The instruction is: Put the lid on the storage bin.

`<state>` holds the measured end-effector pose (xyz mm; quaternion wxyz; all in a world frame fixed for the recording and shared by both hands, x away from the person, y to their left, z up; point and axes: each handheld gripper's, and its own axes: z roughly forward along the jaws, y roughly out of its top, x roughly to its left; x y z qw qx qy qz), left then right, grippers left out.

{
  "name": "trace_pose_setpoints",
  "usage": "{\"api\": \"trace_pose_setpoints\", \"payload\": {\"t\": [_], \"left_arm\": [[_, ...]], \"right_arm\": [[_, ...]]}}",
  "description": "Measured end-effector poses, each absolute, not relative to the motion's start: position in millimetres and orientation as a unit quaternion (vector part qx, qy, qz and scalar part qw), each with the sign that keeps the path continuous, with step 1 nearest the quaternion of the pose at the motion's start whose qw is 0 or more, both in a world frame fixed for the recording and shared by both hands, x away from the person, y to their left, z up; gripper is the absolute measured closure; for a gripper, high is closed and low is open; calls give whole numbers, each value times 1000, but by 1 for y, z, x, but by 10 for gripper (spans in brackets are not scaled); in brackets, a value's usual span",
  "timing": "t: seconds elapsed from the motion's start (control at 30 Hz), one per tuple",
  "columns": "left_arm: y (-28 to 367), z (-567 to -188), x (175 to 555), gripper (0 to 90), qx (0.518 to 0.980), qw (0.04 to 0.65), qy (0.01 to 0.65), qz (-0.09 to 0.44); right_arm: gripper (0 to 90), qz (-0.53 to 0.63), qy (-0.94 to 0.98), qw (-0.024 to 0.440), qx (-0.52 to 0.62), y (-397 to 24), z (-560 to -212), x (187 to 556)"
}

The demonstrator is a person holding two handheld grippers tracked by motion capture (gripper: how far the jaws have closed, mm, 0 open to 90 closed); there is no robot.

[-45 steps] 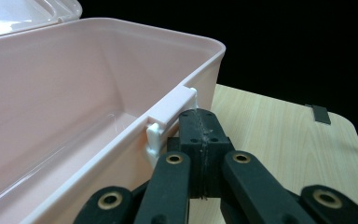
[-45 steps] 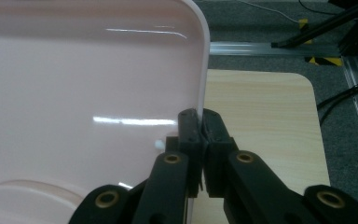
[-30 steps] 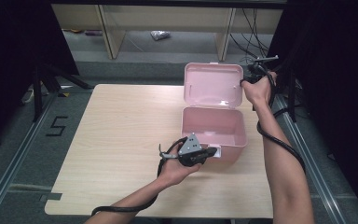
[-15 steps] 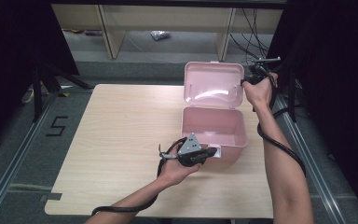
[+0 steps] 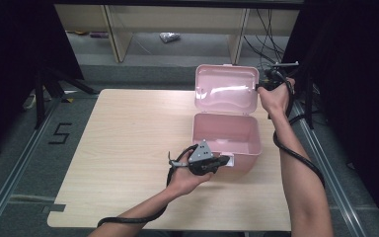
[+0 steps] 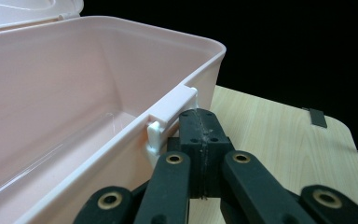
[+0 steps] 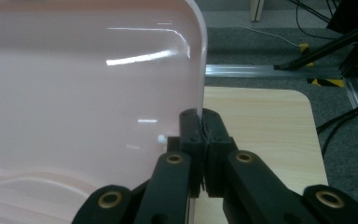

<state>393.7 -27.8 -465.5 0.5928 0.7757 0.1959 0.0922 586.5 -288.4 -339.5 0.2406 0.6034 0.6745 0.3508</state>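
The left gripper lay low over the counter, at the near wall of the pink box. In the left gripper view its jaws stood pressed together, with nothing between them, their tips touching the white latch that juts from the box's front rim. The left hand gripped the tool from below, and its cable trailed back along the forearm.

The box stood toward the right side of the counter, open, with its lid raised upright at the far side. The smooth pink inside of the box held nothing that could be seen.

The right gripper was held high at the lid's right edge by the right hand. In the right gripper view its jaws were clamped on the thin rim of the lid, one jaw on each face, the lid's glossy inner side turned to the camera.
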Motion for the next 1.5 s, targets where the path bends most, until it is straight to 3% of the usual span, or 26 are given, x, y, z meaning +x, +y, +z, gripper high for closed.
{"api": "trace_pose_setpoints", "payload": {"t": [0.23,1.03,1.5], "left_arm": [[-28,-465,394,897,776,591,199,91],[-28,-465,393,898,778,589,199,91],[-28,-464,393,898,778,589,202,89]], "right_arm": [[899,354,663,228,619,-286,-337,584],[900,361,676,264,586,-288,-332,570],[900,373,660,260,598,-285,-329,561]]}}
